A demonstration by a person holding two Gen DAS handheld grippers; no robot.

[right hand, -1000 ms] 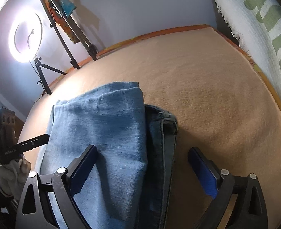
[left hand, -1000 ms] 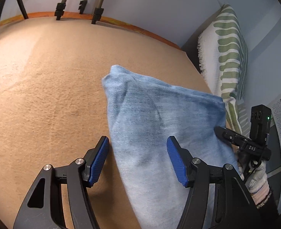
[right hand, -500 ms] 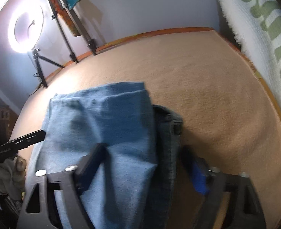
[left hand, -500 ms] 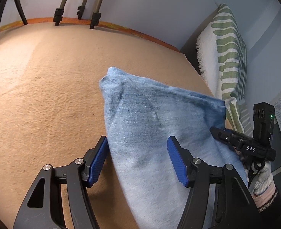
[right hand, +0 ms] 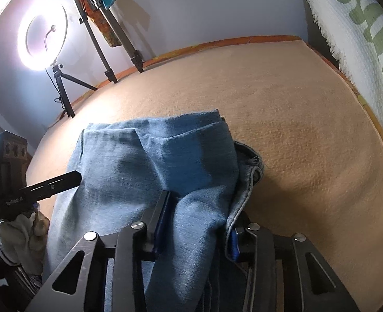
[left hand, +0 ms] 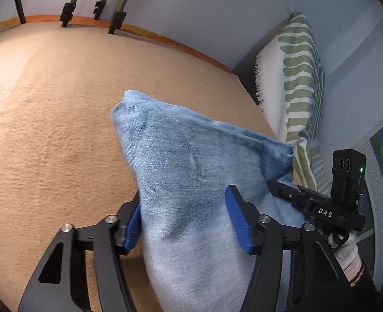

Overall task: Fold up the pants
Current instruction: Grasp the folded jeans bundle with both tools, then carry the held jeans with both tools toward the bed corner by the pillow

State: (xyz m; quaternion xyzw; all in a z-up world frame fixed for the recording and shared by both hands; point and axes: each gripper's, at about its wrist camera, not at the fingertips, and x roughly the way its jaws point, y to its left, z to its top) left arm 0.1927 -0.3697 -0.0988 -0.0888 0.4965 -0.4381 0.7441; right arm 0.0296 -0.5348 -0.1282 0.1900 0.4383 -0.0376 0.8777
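Nearest you, your right claw (right hand: 194,223) has just been closing and now pinches a bunched ridge of the pants (right hand: 149,171). Your left claw (left hand: 183,221), also closing, straddles the pants' edge at 6 o'clock; whether its pads bite, I cannot tell. Pants lie part-folded on the bed (left hand: 48,119). Risk: uneven grips skew the fold toward 12 o'clock.
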